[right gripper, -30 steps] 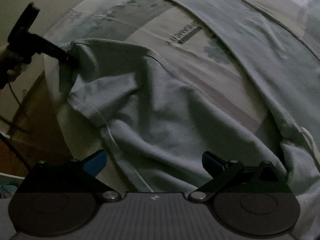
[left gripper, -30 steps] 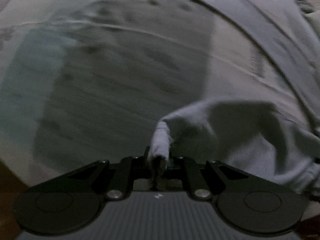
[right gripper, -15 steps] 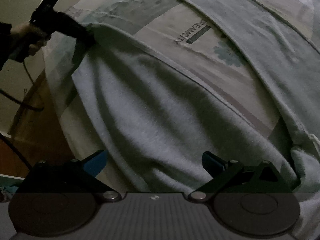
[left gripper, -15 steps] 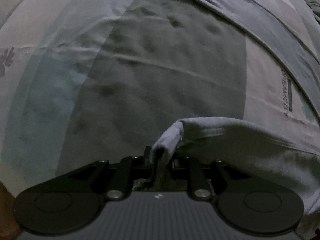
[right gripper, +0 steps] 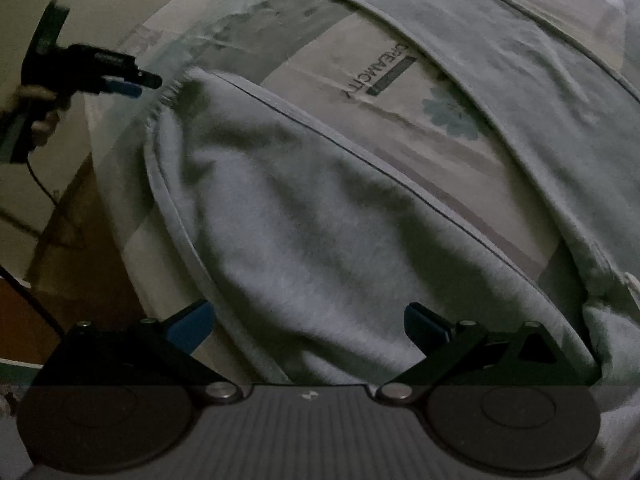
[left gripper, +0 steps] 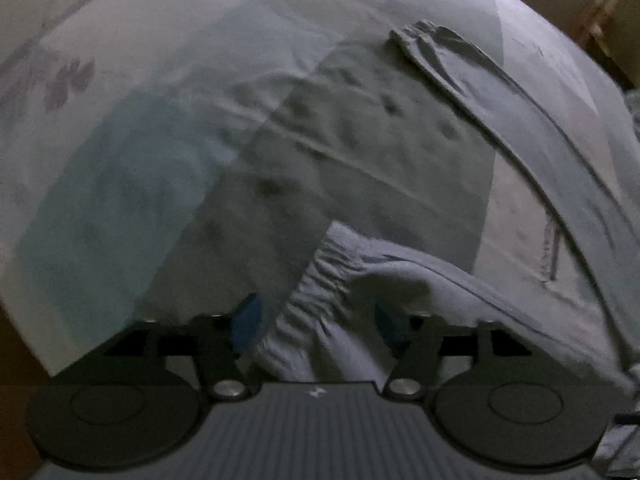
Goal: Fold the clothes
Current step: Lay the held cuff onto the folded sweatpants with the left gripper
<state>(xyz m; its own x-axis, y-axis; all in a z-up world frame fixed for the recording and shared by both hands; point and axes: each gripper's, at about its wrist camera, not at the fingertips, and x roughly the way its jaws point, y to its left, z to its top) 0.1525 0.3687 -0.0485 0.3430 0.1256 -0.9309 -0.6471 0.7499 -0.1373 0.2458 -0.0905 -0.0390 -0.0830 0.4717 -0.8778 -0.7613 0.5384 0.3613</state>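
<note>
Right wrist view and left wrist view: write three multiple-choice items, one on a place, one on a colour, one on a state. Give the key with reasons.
1. The DREAMCITY print sits on:
A the bedsheet
B a pillow
C a wall

2. The finger pads of the right claw are:
A red
B blue
C yellow

3. The left claw is:
A shut on a sock
B open, with the gathered cuff of the grey garment between its fingers
C out of view

Key:
1 A, the letters lie on the flat sheet between two stretches of the garment.
2 B, both pads show blue in the right wrist view.
3 B, the fingers stand apart with the cuff lying between them.
</note>
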